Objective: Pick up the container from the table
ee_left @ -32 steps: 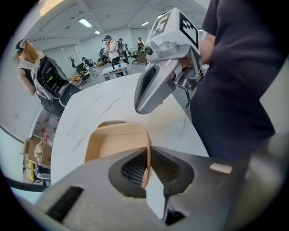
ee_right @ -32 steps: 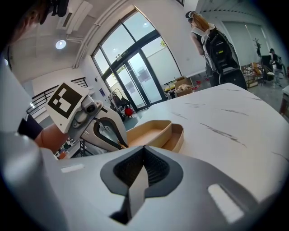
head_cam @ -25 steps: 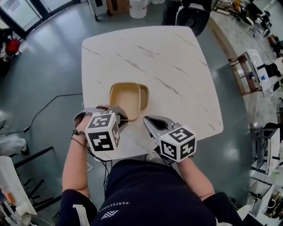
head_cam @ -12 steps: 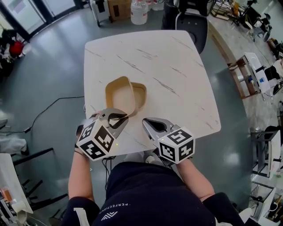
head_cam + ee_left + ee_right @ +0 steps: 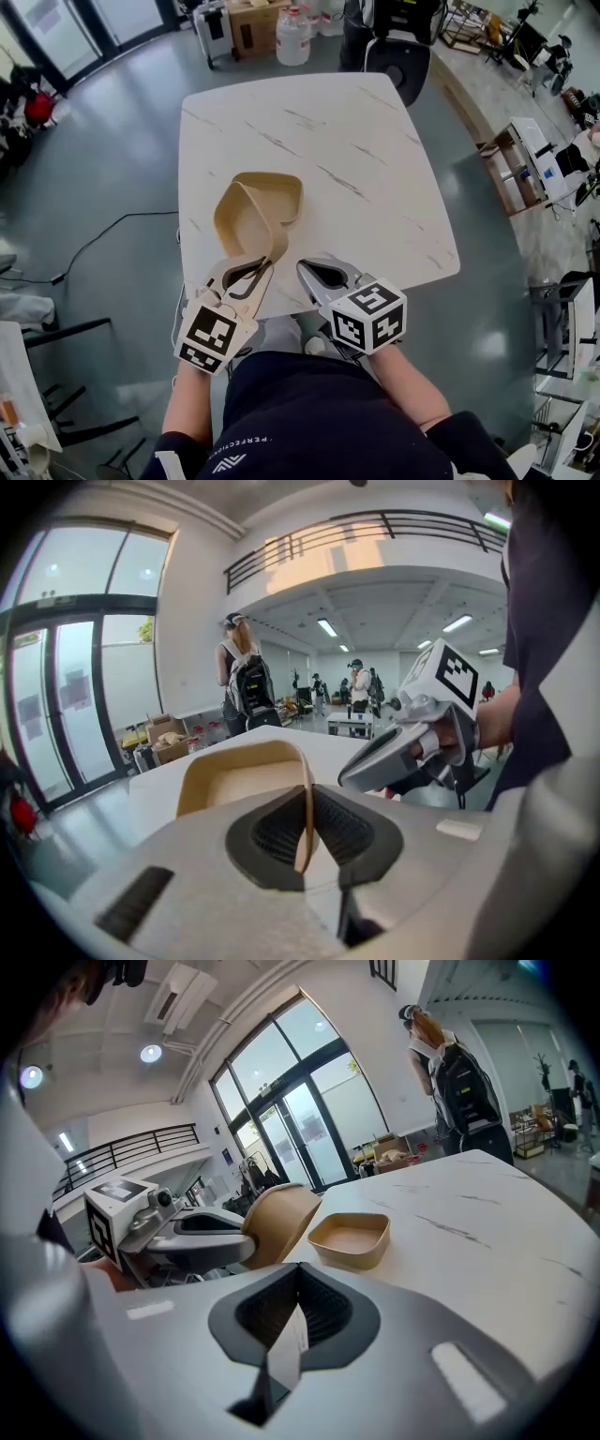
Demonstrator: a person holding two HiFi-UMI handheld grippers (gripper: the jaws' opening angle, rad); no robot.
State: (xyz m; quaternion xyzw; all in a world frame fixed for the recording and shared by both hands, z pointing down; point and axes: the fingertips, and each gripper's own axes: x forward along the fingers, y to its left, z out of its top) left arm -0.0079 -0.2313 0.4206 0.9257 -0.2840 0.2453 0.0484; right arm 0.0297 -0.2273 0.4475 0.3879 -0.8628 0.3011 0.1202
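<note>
My left gripper point(image 5: 246, 274) is shut on the near rim of a tan container point(image 5: 242, 220), which hangs tilted above the white marble table point(image 5: 375, 169). In the left gripper view the thin rim point(image 5: 305, 808) stands pinched between the dark pads. A second tan container point(image 5: 284, 190) rests on the table just beyond it, and shows upright in the right gripper view point(image 5: 349, 1238). My right gripper point(image 5: 323, 275) hovers at the near table edge, shut and holding nothing, to the right of the held container point(image 5: 281, 1222).
A dark chair point(image 5: 403, 61) stands at the table's far edge, with water jugs point(image 5: 292, 23) and boxes behind. A cable point(image 5: 103, 230) trails over the floor at left. A person with a backpack point(image 5: 450, 1072) stands beyond the table.
The left gripper rolled and rose, tipping the gripped container up off the one it sat in. Both grippers drew back toward the near table edge.
</note>
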